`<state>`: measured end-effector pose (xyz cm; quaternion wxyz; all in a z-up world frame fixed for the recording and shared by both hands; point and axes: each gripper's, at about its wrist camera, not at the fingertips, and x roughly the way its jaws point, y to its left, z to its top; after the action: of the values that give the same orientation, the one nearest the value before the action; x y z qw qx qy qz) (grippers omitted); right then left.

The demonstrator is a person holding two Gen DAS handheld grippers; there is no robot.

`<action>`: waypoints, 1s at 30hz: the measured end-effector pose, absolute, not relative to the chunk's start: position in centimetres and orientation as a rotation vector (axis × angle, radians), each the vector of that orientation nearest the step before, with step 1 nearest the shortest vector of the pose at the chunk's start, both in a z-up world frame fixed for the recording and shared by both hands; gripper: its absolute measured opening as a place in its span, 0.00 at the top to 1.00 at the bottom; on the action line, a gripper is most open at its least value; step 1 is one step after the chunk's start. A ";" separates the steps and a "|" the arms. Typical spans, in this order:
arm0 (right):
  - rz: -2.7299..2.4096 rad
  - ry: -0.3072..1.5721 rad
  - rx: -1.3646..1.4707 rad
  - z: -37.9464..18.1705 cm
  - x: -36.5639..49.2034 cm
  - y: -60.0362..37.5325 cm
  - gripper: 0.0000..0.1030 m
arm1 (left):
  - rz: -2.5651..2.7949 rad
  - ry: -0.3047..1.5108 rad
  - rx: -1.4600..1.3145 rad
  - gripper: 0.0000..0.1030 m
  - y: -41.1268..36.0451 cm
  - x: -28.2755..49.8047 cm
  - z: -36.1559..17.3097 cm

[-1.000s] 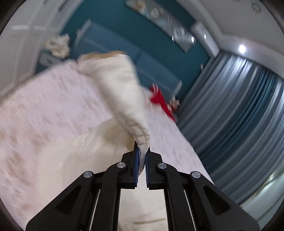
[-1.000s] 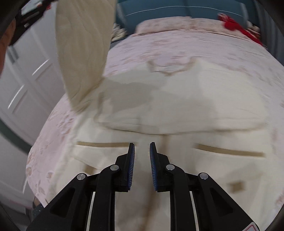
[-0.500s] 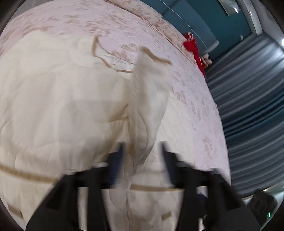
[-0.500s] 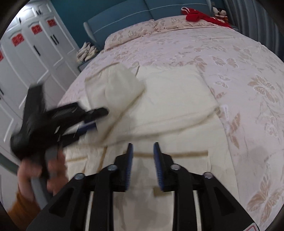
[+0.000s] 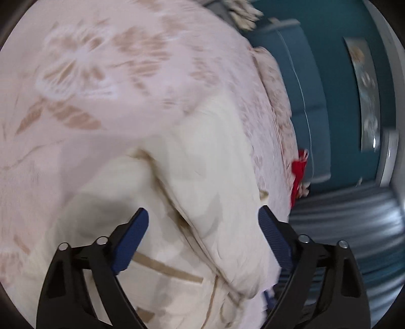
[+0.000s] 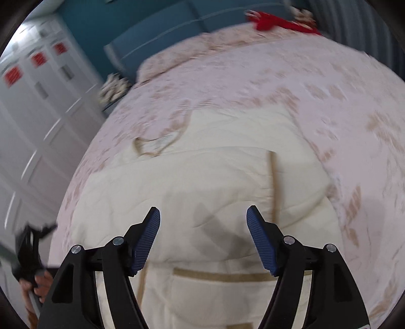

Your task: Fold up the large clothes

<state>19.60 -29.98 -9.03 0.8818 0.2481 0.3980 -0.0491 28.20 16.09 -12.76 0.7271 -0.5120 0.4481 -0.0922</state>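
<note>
I see both the left hand-held gripper [image 5: 203,217] and the right hand-held gripper [image 6: 203,219] spread wide above the cream coat [image 6: 215,182] on the bed [image 6: 329,83].

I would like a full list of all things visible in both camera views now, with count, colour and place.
garment: one, cream with tan trim, spread on the bed, one part folded over.
bedspread: one, pale pink with tan flower print, covers the bed.
pillow: one, same print, at the headboard.
red cloth: one, red, far corner of the bed.
headboard: one, blue, against the teal wall.
wardrobe: one, white with red stickers, beside the bed.
curtain: one, grey-blue.
left gripper: fingers open, over the folded part.
right gripper: fingers open, above the garment.
</note>
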 end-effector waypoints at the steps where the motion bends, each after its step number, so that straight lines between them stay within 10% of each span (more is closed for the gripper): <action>1: -0.129 0.833 0.541 -9.5 19.7 -30.8 0.33 | -0.195 0.984 -1.161 0.22 16.5 28.5 -13.3; 6: -0.150 0.887 0.638 -11.9 20.8 -31.6 0.38 | -0.190 0.960 -1.284 0.46 17.5 29.9 -14.8; 8: -0.128 0.916 0.602 -12.2 21.9 -30.8 0.63 | -0.158 0.949 -1.333 0.66 18.2 30.6 -15.1; 9: -0.098 0.930 0.578 -12.0 22.7 -30.3 0.98 | -0.140 0.941 -1.337 0.82 18.3 30.4 -15.4; 16: 0.020 0.619 0.431 -1.2 21.6 -29.6 1.00 | -0.146 0.773 -1.034 0.95 18.8 29.3 -9.5; 30: -0.094 0.934 0.322 -14.4 23.6 -29.9 1.00 | -0.051 0.900 -0.771 0.94 16.1 29.3 -15.3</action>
<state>23.59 -29.89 -14.38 0.8795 0.1544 0.4479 -0.0452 29.27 16.10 -15.32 0.8292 -0.3632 0.4242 -0.0242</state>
